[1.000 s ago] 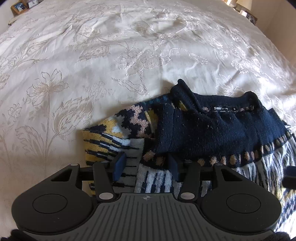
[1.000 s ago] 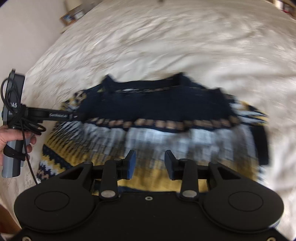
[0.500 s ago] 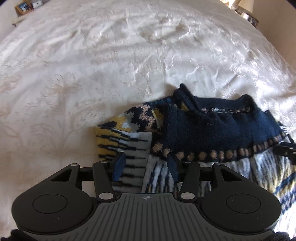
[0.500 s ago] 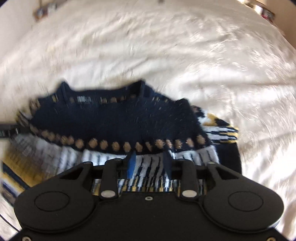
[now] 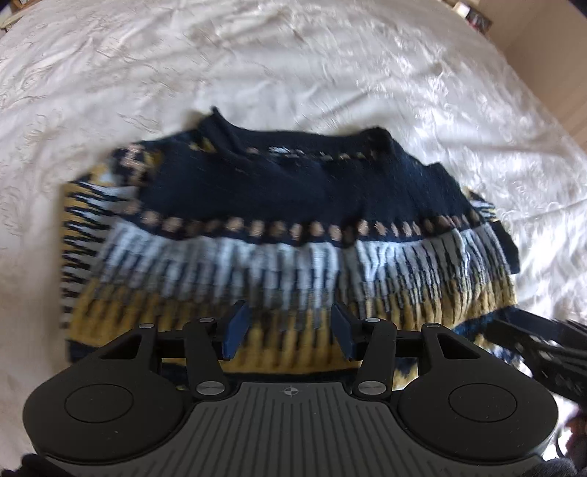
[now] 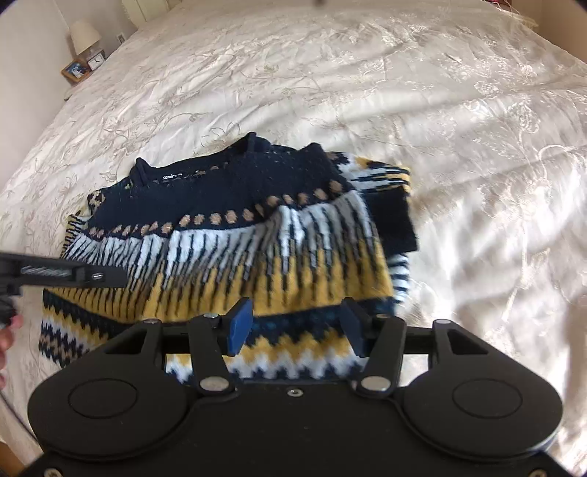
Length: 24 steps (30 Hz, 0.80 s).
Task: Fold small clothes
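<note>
My sweater (image 5: pixel 290 235) lies on the white bedspread (image 5: pixel 256 66), both sleeves folded in over its sides and the navy collar at the far end. My left gripper (image 5: pixel 290 326) hangs over the yellow band near the hem, fingers spread, nothing between them. My right gripper (image 6: pixel 295 326) is likewise parted and empty above the zigzag hem. Bare bedspread runs wide beyond the collar and to my right; a lamp (image 6: pixel 85 35) and framed photo (image 6: pixel 75 69) stand past the bed's far left edge.
</note>
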Available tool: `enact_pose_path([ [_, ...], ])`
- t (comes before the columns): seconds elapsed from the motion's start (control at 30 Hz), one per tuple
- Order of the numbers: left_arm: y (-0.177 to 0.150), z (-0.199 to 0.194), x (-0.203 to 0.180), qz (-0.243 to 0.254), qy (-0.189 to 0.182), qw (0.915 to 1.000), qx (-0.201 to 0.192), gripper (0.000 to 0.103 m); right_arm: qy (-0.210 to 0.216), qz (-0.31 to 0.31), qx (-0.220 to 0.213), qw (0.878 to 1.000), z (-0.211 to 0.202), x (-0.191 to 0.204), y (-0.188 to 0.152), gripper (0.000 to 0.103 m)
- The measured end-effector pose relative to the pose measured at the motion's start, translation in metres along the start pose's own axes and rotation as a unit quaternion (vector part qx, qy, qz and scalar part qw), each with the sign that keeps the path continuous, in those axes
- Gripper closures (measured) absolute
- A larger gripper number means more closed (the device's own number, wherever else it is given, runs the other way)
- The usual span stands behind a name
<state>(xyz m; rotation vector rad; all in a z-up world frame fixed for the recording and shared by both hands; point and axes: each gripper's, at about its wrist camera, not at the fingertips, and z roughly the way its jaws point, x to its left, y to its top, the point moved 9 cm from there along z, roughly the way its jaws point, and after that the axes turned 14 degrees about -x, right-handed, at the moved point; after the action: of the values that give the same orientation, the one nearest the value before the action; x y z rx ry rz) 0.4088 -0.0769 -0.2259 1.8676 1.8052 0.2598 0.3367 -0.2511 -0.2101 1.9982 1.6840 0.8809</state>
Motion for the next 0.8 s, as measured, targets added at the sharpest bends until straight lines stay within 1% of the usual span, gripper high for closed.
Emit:
enact_pose_path([
  [0.1,-0.005,0.019,-0.011,0.006,0.031,0.9995,0.005,0.053,0.007,0.002,-0.004,1.000,-0.007,-0.012,0.001,0.036],
  [0.17,-0.010,0.035,-0.014,0.021,0.057,0.9981,0.015,0.050,0.009,0.000,-0.007,1.000,-0.010,-0.022,0.001,0.036],
  [0.23,-0.010,0.045,-0.016,0.038,0.077,0.9962,0.014,0.046,0.010,0.005,-0.005,1.000,-0.012,-0.032,0.001,0.036],
  [0.33,-0.007,0.048,-0.016,0.023,0.098,0.9947,0.020,0.046,0.014,0.013,-0.005,1.000,-0.013,-0.046,0.003,0.036],
  [0.4,-0.006,0.049,-0.016,0.013,0.104,0.9943,0.021,0.045,0.021,0.013,-0.001,1.000,-0.009,-0.051,0.002,0.035],
  [0.47,-0.006,0.049,-0.016,0.013,0.108,0.9939,0.021,0.045,0.028,0.010,0.014,0.999,-0.001,-0.053,-0.002,0.035],
  [0.63,-0.006,0.049,-0.016,0.009,0.118,0.9928,0.019,0.045,0.044,-0.025,0.066,0.997,0.020,-0.050,-0.032,0.035],
  [0.7,-0.007,0.047,-0.017,0.008,0.121,0.9925,0.018,0.045,0.039,-0.036,0.082,0.995,0.024,-0.053,-0.044,0.035],
  [0.8,-0.006,0.046,-0.019,0.007,0.124,0.9921,0.018,0.045,0.037,-0.052,0.089,0.994,0.023,-0.057,-0.052,0.035],
])
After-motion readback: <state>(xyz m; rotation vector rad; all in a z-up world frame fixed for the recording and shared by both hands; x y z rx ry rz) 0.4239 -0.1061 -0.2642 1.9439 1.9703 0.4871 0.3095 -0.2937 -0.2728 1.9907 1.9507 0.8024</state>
